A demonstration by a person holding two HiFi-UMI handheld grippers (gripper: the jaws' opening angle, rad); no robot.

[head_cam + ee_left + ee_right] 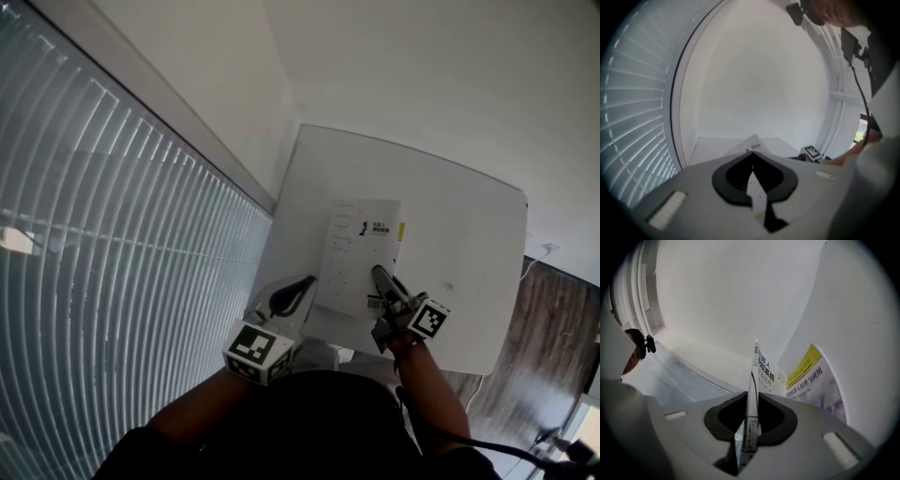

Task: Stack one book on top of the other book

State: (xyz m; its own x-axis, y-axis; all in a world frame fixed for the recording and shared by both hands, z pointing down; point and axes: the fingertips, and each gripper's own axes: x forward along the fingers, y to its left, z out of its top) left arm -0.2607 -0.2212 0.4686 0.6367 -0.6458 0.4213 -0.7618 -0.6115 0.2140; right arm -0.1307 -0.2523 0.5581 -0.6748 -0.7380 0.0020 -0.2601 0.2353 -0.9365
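Pinching the white book (361,246) along its near edge, left gripper (306,283) and right gripper (380,274) fingers clenched on it, so I can square it over the yellow-edged book (401,232) toward the desk's (469,216) near edge

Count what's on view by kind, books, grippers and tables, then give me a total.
Books: 2, the white book and the yellow-striped book.
Grippers: 2, the left gripper and the right gripper, both clamped on the white book.
Tables: 1, the white table.
Total: 5.
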